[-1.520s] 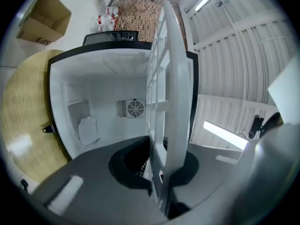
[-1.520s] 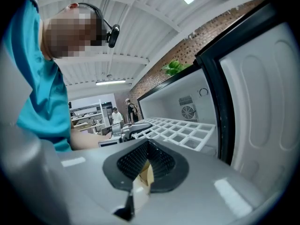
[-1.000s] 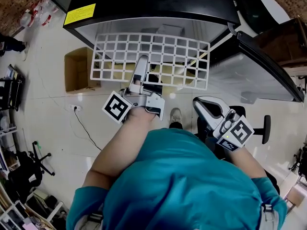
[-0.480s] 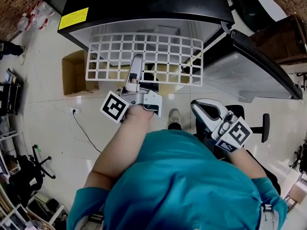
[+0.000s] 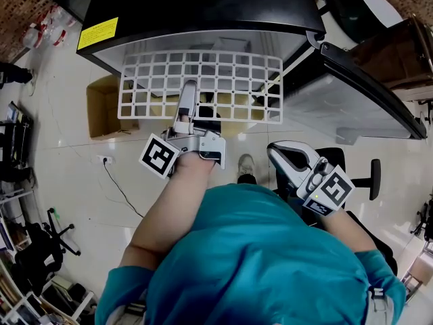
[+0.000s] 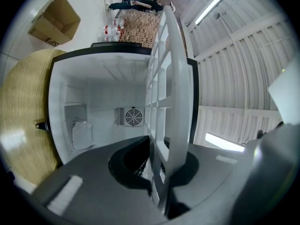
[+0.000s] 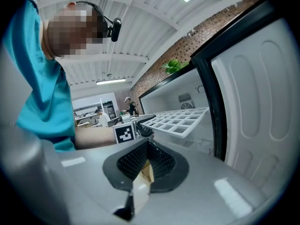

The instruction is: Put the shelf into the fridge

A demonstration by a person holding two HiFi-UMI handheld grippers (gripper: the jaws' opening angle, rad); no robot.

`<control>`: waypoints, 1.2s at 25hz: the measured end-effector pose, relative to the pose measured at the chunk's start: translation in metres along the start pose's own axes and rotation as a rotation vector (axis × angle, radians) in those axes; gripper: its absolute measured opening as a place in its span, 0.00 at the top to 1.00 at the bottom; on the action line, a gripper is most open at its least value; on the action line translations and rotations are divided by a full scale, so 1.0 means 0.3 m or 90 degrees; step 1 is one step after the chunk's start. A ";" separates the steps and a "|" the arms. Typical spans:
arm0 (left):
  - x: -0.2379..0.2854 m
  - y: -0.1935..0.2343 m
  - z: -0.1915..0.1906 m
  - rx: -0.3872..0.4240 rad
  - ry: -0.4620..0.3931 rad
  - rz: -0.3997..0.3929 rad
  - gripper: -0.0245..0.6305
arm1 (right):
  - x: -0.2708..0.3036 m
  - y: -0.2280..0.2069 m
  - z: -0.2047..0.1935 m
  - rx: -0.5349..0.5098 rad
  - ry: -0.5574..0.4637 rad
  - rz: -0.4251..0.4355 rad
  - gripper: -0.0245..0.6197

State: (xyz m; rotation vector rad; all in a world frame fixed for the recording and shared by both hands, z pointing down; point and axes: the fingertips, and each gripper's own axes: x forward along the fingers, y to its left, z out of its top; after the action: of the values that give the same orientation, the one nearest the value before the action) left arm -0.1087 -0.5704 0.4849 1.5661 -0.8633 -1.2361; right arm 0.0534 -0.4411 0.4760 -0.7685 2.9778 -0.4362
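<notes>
The white grid shelf (image 5: 203,80) is held level in front of the open black fridge (image 5: 203,9), its far edge at the fridge opening. My left gripper (image 5: 184,110) is shut on the shelf's near edge. In the left gripper view the shelf (image 6: 168,78) stands edge-on between the jaws of the left gripper (image 6: 157,172), with the white fridge interior (image 6: 93,88) behind it. My right gripper (image 5: 276,152) hangs back near the person's body, shut and holding nothing. The right gripper view has the right gripper (image 7: 144,172), the shelf (image 7: 180,121) and the left gripper (image 7: 140,124).
The fridge door (image 5: 365,93) stands open at the right; its inner side (image 7: 262,107) is close to my right gripper. A cardboard box (image 5: 105,103) lies on the floor at the left. A fan grille (image 6: 133,117) is on the fridge's back wall.
The left gripper has carried the shelf forward and slightly left, closer to the fridge opening. The right gripper has barely shifted.
</notes>
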 end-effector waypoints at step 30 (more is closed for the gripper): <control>0.013 -0.016 -0.023 0.031 0.066 -0.008 0.85 | 0.006 -0.022 -0.019 0.014 0.006 0.004 0.96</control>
State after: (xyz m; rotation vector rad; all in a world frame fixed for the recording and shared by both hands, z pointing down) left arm -0.1012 -0.5709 0.4795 1.6624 -0.8237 -1.1398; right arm 0.0543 -0.4460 0.4835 -0.7572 2.9784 -0.4729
